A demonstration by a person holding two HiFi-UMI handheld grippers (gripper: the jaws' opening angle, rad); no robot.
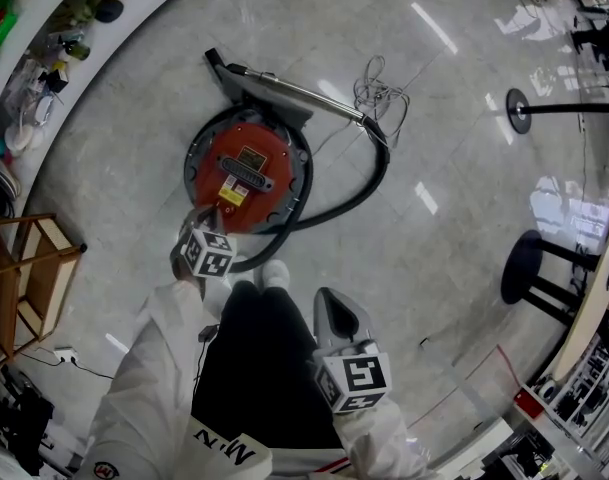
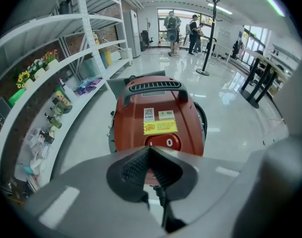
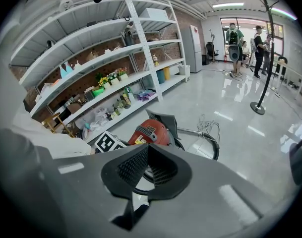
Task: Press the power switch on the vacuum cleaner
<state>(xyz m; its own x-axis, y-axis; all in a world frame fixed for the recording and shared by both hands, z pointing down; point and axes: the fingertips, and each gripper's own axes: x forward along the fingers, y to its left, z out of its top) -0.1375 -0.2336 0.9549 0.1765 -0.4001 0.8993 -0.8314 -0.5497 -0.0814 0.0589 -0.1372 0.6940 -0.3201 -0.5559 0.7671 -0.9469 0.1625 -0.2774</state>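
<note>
A round red vacuum cleaner (image 1: 246, 168) lies on the glossy floor with its black hose (image 1: 369, 183) curling round it and its metal wand (image 1: 294, 90) stretched away. In the left gripper view its red body (image 2: 158, 108) fills the middle, and the oval power switch (image 2: 163, 142) sits just beyond the jaw tips. My left gripper (image 1: 206, 224) (image 2: 150, 150) hangs at the vacuum's near edge, jaws shut and empty. My right gripper (image 1: 331, 300) (image 3: 147, 148) is held back near the person's legs, also shut on nothing, and sees the vacuum (image 3: 150, 131) from afar.
Curved white shelves (image 1: 44, 28) with bottles and flowers run along the left. A wooden rack (image 1: 29, 278) stands at the near left. A loose cord (image 1: 379, 93) lies by the wand. A coat stand base (image 1: 519, 110) and a black stool (image 1: 529, 268) are on the right. People stand far off (image 2: 173, 26).
</note>
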